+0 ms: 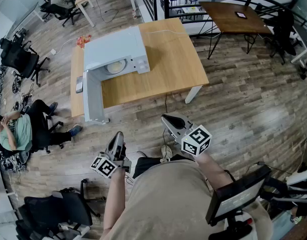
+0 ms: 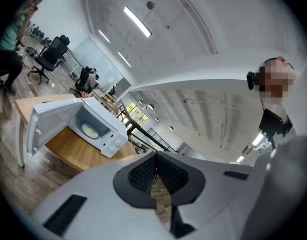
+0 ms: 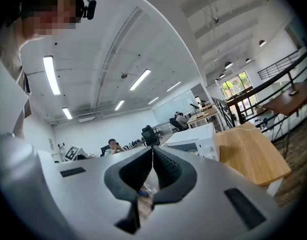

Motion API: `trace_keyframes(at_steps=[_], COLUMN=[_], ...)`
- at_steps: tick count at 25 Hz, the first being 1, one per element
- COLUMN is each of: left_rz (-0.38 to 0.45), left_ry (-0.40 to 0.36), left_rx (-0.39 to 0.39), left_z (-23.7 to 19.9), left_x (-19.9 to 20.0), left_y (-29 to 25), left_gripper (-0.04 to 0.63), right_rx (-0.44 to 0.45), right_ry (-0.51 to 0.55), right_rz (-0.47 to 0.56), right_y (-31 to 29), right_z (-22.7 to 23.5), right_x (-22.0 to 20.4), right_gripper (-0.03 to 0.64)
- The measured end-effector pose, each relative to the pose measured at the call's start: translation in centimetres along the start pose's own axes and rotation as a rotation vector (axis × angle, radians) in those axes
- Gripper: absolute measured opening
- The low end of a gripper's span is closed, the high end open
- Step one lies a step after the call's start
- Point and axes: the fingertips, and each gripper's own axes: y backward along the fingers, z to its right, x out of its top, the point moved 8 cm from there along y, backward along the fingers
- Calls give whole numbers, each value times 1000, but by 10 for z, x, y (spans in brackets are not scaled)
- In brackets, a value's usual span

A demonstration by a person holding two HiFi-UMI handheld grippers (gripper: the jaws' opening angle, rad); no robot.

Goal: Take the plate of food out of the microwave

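The grey-brown plank floor (image 1: 253,109) is stretching across the office. A pale wooden table (image 1: 173,59) with white legs is standing on it, well apart from the person with the grippers. On the table's left part a boxy white microwave (image 1: 113,49) is sitting with its door (image 1: 92,96) hanging wide open. The left gripper view is showing two round knobs (image 2: 113,143) on its front panel, and any lettering there is too small to read. The plate of food (image 1: 116,67) is lying inside the microwave's cavity. It is a pale round disc with a yellowish heap that I cannot make out further.

A seated person in a green top (image 1: 15,129) is being cut off by the left edge.

The left gripper (image 1: 118,135) and right gripper (image 1: 166,118) are being held close to the body, pointing level, nowhere near the table. The left one's ribbed black pads (image 2: 143,173) are pressing together on nothing. The right one's pads (image 3: 135,170) are meeting the same way, gripping nothing. Each gripper is carrying a white cube (image 1: 197,140) printed with black square patterns, not words.
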Motion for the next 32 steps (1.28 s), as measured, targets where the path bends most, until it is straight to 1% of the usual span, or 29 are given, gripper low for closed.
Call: trace_keyframes(at_steps=[5, 7, 8, 9, 10, 14, 16, 23, 30, 32], left_rz=[9, 11, 12, 14, 16, 17, 10, 8, 7, -1], left_ry=[-7, -8, -8, -8, -9, -7, -8, 19, 28, 36], left_rx=[-5, -5, -4, -2, 1, 16, 24, 41, 34, 23], left_z=[2, 0, 0, -1, 0, 0, -2, -13, -49, -58], left_x=[5, 7, 7, 7, 7, 0, -3, -6, 19, 26], left_y=[0, -1, -1, -2, -2, 0, 1, 4, 6, 2], left_gripper=[5, 5, 5, 4, 5, 5, 5, 5, 5, 5], right_rx=[0, 28, 52, 77, 96, 129, 142, 107, 76, 78], right_ry=[-29, -64, -93, -122, -140, -149, -174, -236, -217, -250], right_rz=[-32, -21, -13, -10, -14, -24, -14, -57, -84, -73], right_y=[-2, -4, -6, -7, -9, -8, -8, -21, -63, -73], right_z=[-2, -3, -3, -3, -3, -5, -6, 0, -9, -11], right_x=[-6, -4, -3, -3, -3, -6, -7, -27, -31, -28], right_gripper=[11, 11, 23, 78, 110, 110, 110, 110, 110, 110])
